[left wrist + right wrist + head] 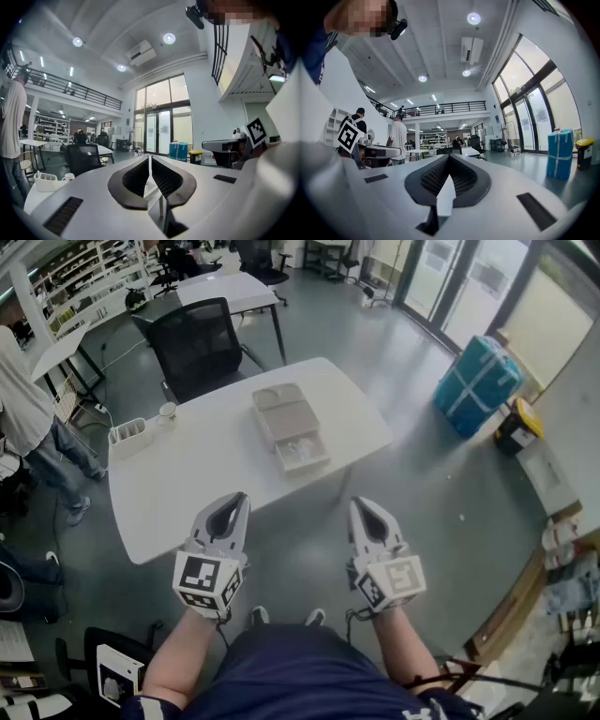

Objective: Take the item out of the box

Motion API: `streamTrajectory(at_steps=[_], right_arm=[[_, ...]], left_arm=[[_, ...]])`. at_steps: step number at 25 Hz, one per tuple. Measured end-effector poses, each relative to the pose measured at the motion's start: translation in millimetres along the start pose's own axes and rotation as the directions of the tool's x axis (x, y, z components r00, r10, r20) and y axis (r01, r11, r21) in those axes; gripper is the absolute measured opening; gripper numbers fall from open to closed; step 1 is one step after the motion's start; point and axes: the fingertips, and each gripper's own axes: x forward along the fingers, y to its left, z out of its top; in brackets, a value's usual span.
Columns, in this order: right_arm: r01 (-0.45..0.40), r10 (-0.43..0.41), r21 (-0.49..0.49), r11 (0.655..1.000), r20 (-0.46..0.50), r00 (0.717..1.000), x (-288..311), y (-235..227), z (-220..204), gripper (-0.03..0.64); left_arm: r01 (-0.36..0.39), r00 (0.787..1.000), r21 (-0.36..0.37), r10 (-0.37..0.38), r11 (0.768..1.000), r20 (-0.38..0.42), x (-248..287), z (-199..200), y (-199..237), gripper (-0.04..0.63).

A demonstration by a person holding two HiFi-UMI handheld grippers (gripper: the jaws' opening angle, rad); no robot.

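An open beige box [289,425] lies on the white table [187,484], toward its far right side. Its front half holds a pale whitish item [301,452]; I cannot make out what it is. My left gripper [230,509] is held close to my body, below the table's near edge, jaws shut and empty. The right gripper [367,512] hangs level with it, off the table's right corner, also shut on nothing. Both stand well short of the box. In the left gripper view the gripper [150,165] shows closed pads; the right gripper [447,164] looks the same in its own view.
A white holder [129,435] and a small cup [168,411] stand at the table's far left. Behind the table is a black chair [197,343]. A person [23,409] stands at the left. A blue wrapped case [478,382] and a yellow-lidded bin [518,425] are at the right.
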Motion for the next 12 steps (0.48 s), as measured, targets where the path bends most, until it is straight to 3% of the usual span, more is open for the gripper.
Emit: streamTrajectory(at_steps=[12], right_arm=[[-0.006,0.007,0.047,0.999,-0.027,1.0,-2.8,-14.3,-13.2,0.017]], left_arm=[[-0.016,0.999,0.003,0.016,1.0,-0.052,9.7,-13.1,-11.4,0.043]])
